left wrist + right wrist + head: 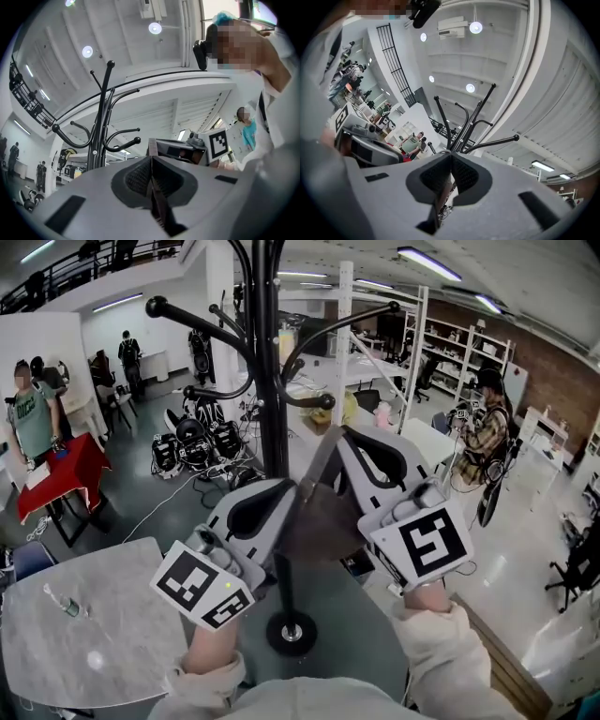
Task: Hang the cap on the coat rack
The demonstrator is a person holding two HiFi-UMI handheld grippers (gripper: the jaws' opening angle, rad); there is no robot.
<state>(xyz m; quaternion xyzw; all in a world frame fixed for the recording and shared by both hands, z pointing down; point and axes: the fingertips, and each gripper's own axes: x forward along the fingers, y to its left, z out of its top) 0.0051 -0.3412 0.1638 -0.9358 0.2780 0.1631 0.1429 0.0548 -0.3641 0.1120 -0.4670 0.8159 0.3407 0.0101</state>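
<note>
Between the left tongs (296, 487) and the right tongs (343, 433), a thin dark brown cap (323, 521) is hanging stretched, each side caught by one tool. In the left gripper view, the left tongs (151, 161) are pressing together on a narrow brown edge of the cap (152, 148), which is sticking up just past their tips. In the right gripper view, the right tongs (451, 159) are likewise squeezing shut on a fold of the cap (442, 195), with the fabric showing low in the gap behind the pads.

Just ahead of both tongs, the black rack (272, 381) is standing upright, its curved arms spreading out above and to either side of the tips. One knobbed arm (319, 402) is ending just beyond the right tongs, close to the cap's upper edge, though whether they are touching is unclear. The rack's round base (291, 632) is sitting on the floor below the cap, between the person's two sleeves.

To the left of the left tongs and lower, a round marbled surface (94, 634) is carrying a small bottle (67, 606).
</note>
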